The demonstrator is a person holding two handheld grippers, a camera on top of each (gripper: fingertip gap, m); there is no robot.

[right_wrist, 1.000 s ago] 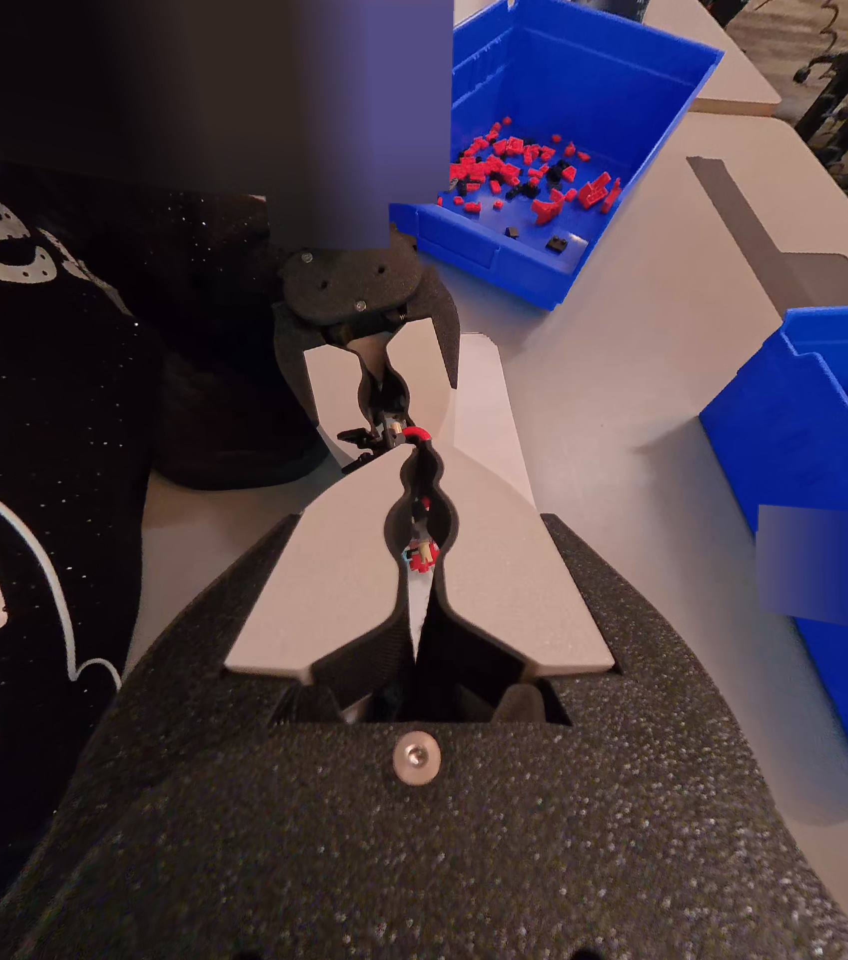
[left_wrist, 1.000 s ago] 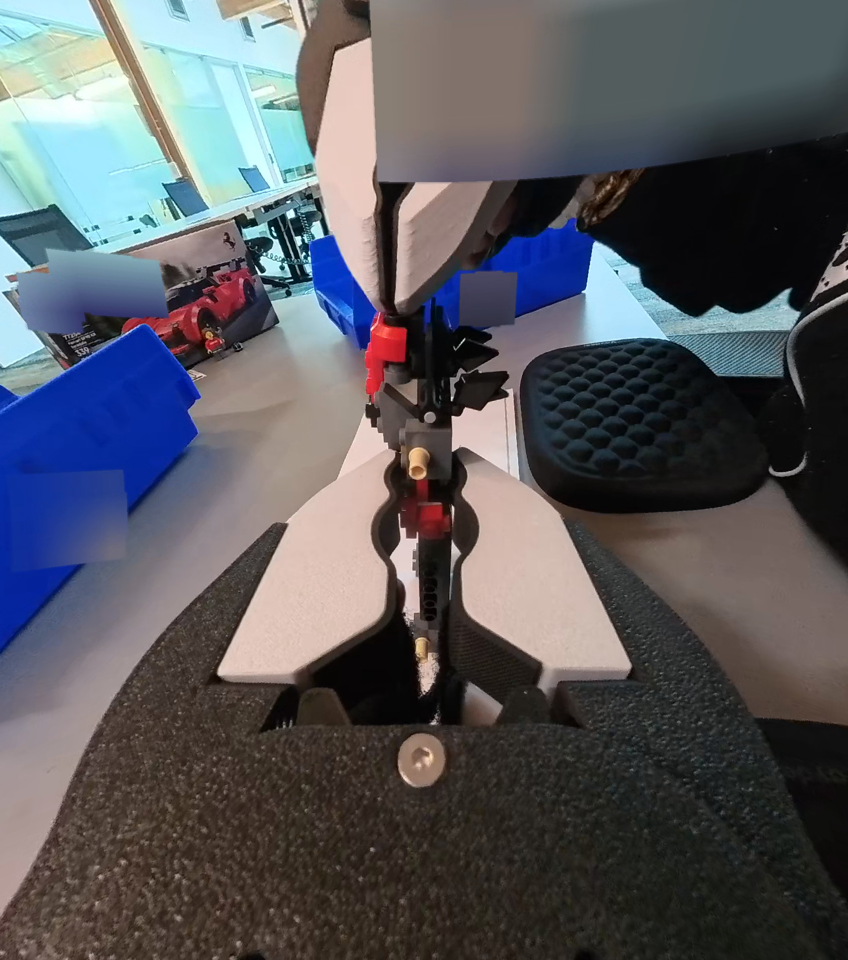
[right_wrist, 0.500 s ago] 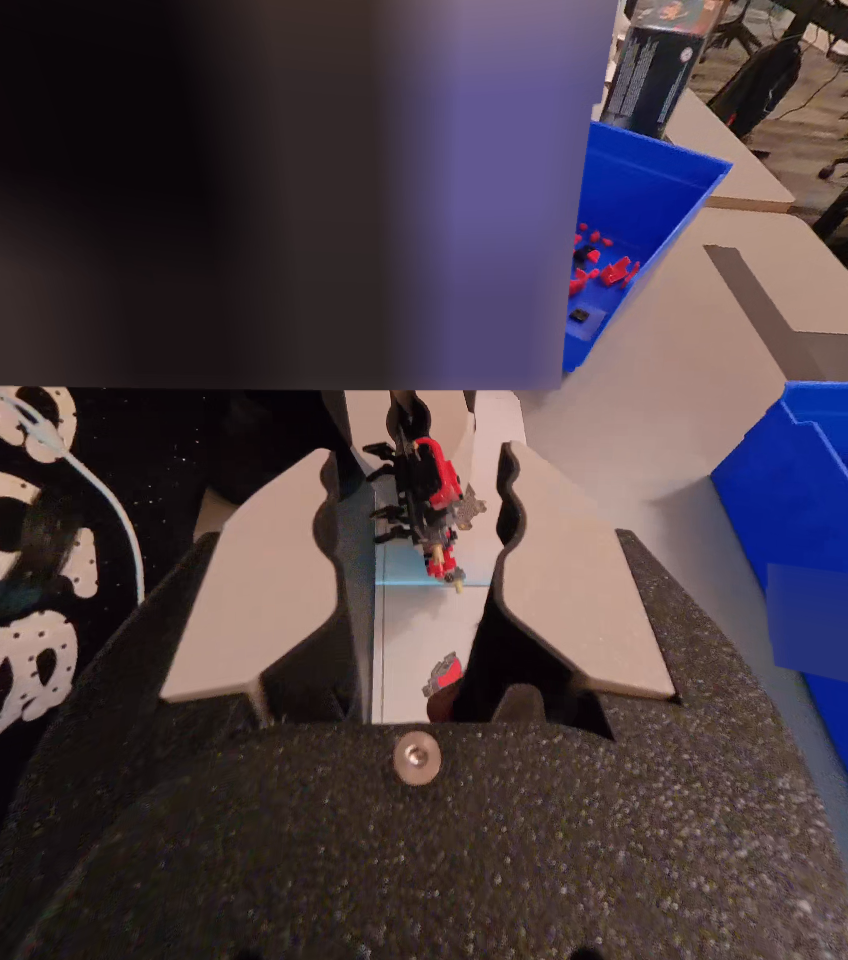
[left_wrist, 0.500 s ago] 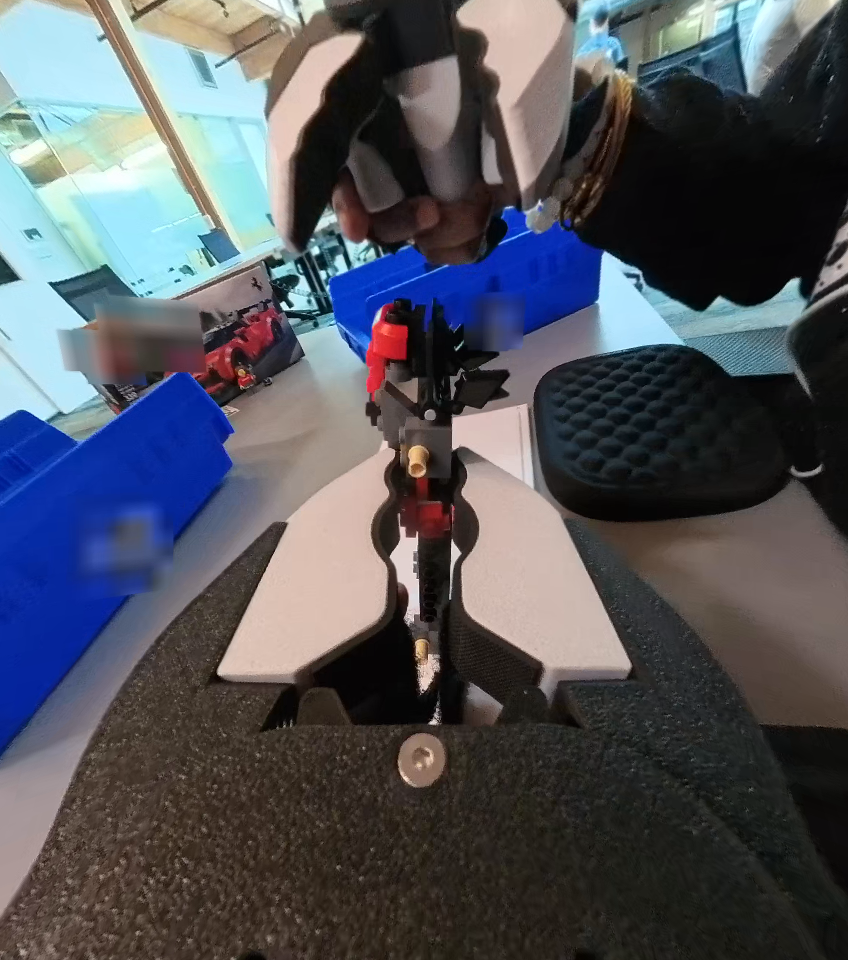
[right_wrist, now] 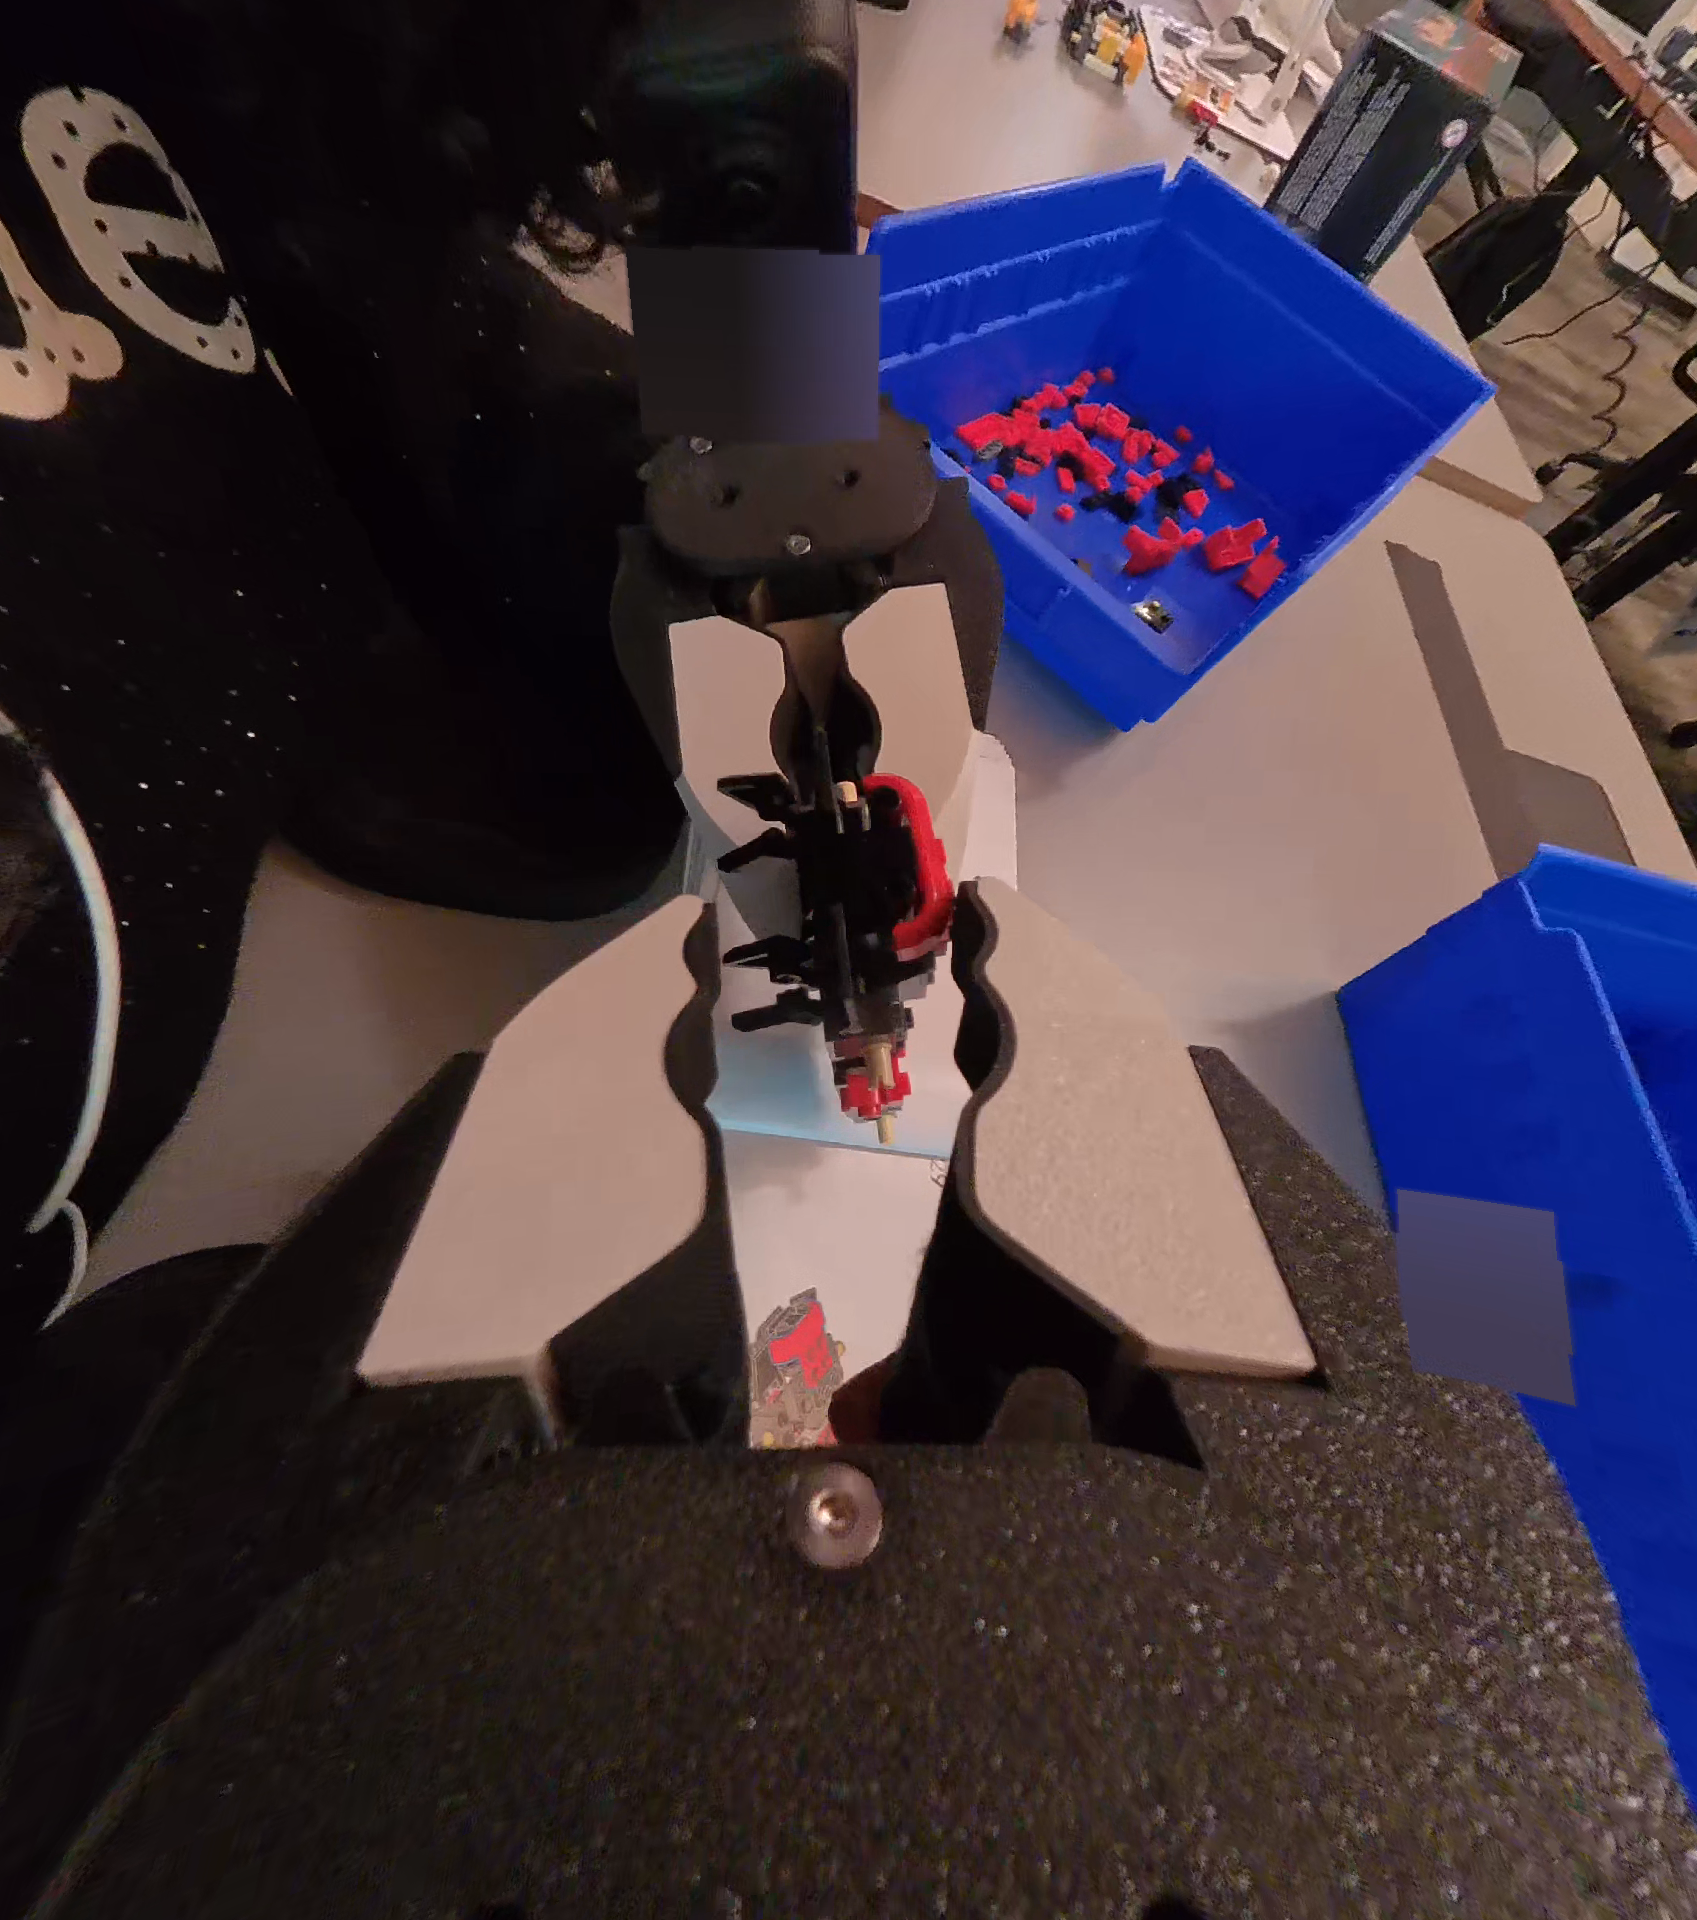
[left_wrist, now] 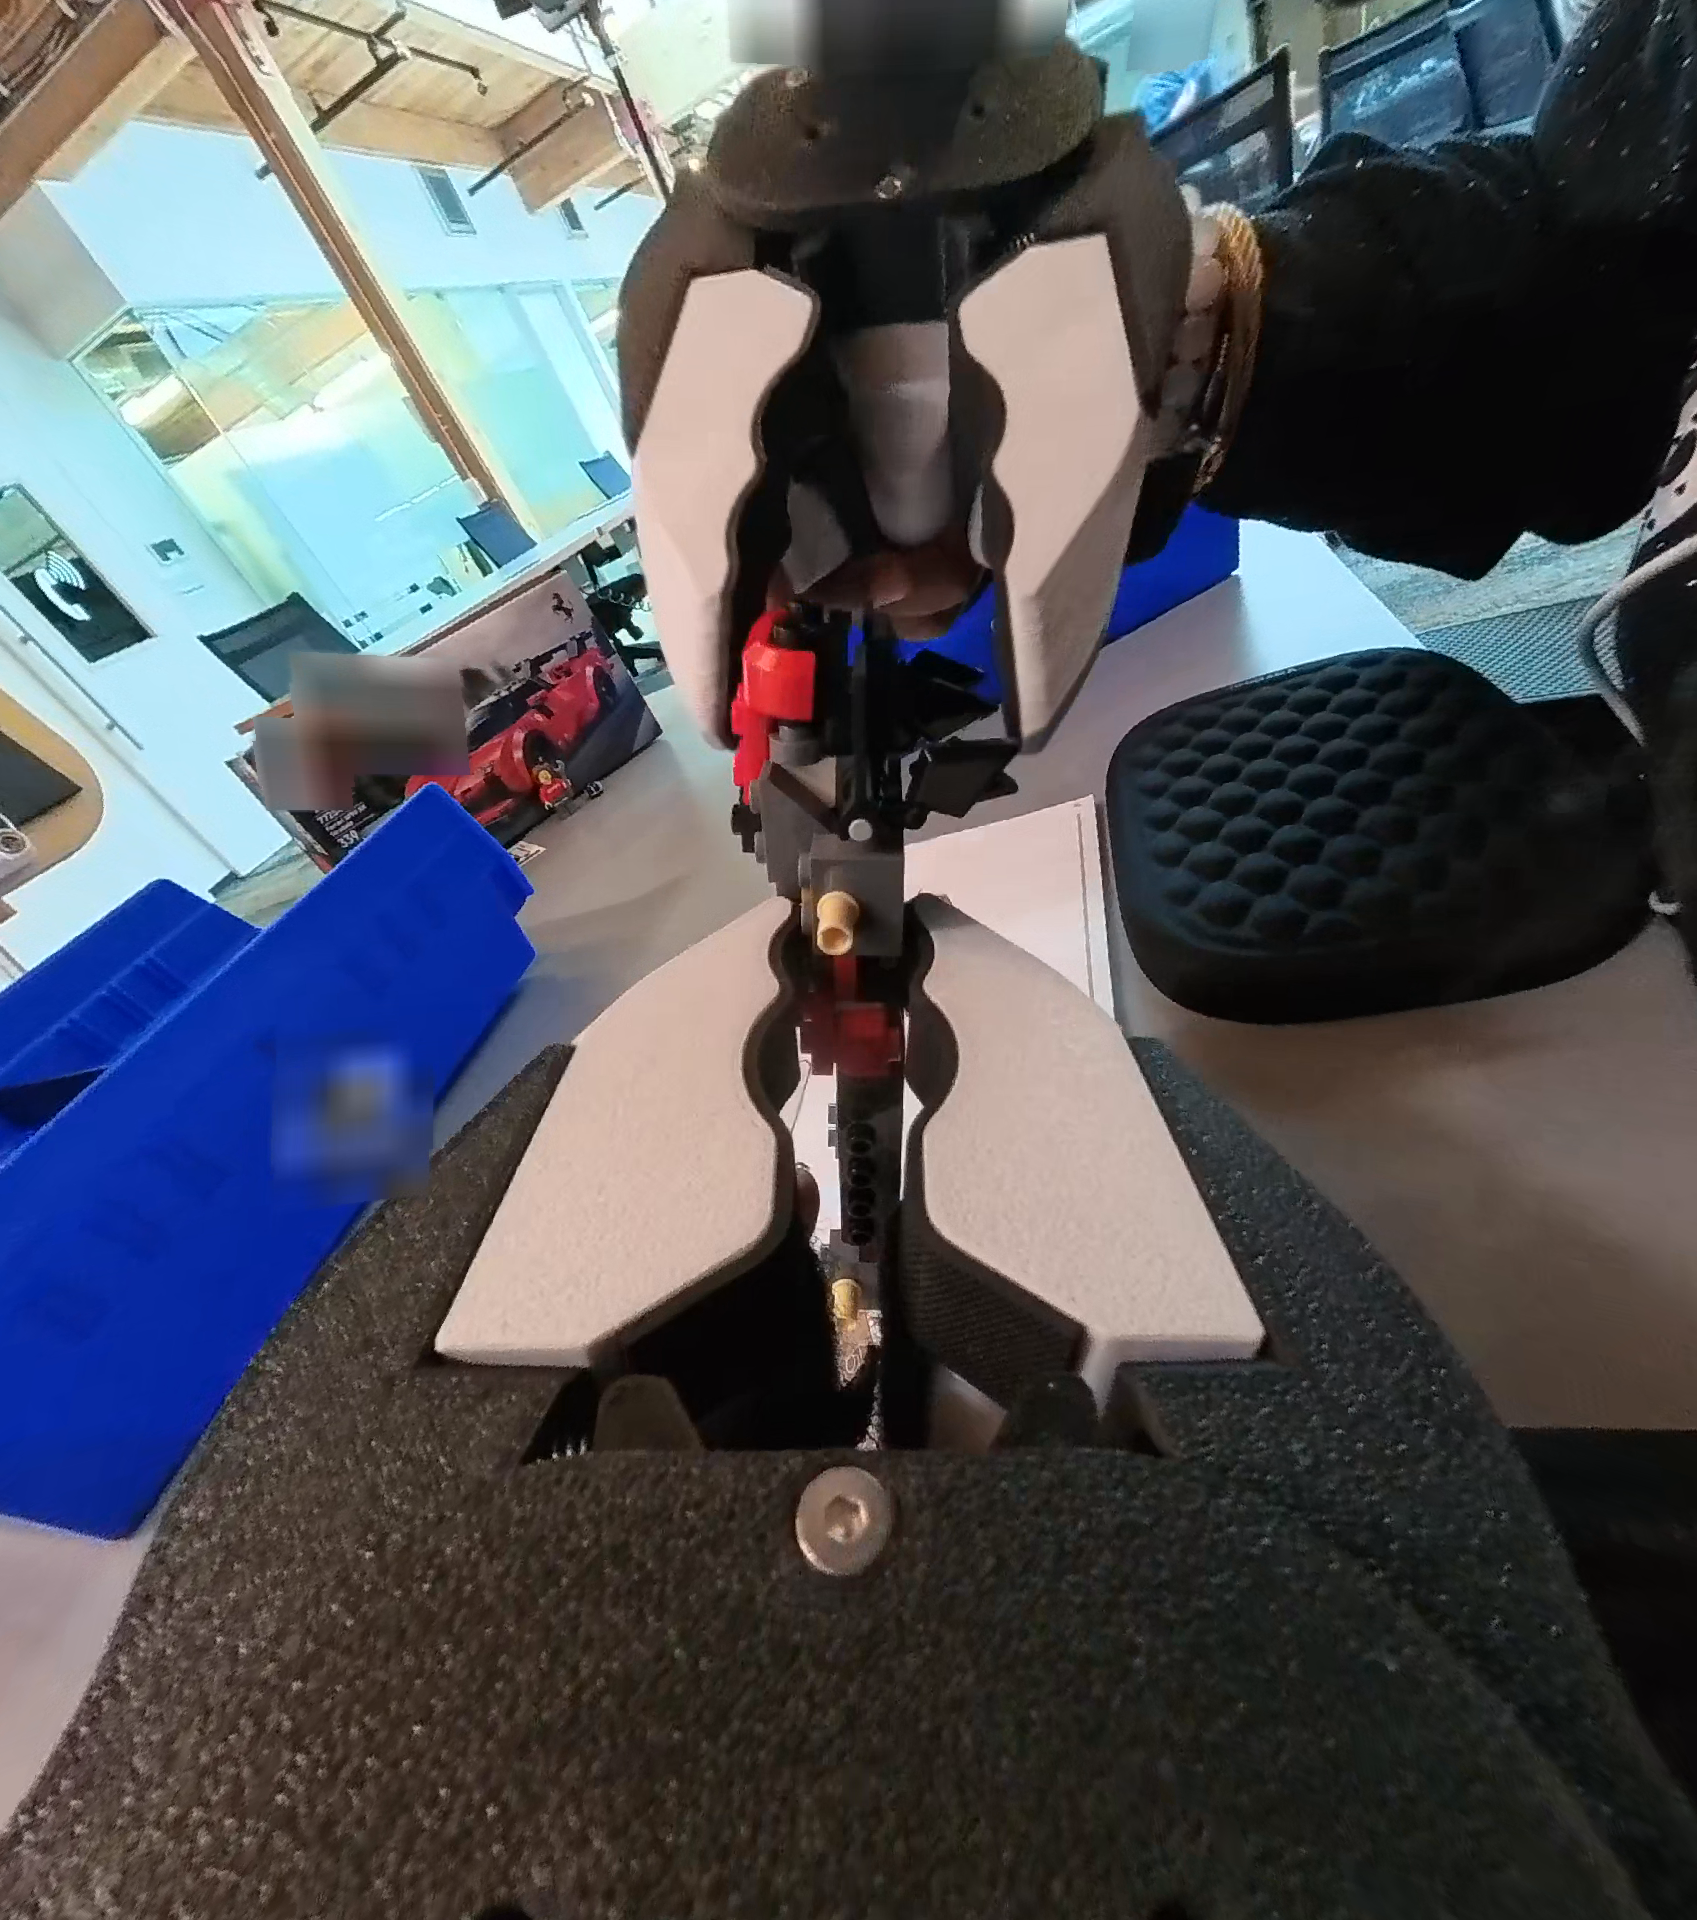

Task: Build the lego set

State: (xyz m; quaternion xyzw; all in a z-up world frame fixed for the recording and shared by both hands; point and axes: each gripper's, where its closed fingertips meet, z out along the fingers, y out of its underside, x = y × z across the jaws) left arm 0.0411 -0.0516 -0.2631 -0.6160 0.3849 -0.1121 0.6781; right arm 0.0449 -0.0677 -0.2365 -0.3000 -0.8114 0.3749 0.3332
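A partly built lego model (left_wrist: 849, 831) of black, grey and red pieces with tan pins stands upright in my left gripper (left_wrist: 849, 914), which is shut on its lower part. My right gripper (left_wrist: 865, 727) shows opposite in the left wrist view, open, its fingers on either side of the model's top with a gap on both sides. In the right wrist view the model (right_wrist: 849, 914) sits between the tips of my open right gripper (right_wrist: 833, 914), and the left gripper (right_wrist: 823, 748) holds it from the far side.
A blue bin (right_wrist: 1343, 436) with several red and black pieces stands behind; another blue bin (right_wrist: 1602, 1143) is at the right. A blue bin (left_wrist: 148, 1091) is at the left. A black cushion (left_wrist: 1363, 821), a white instruction sheet (left_wrist: 1010, 862) and the set's box (left_wrist: 532, 727) lie on the table. Both grippers' tips are close together, under 4 cm apart.
My right gripper was shut on the model's top; it opened, drew back and up, and now stands open around the top again. The left gripper kept its hold.
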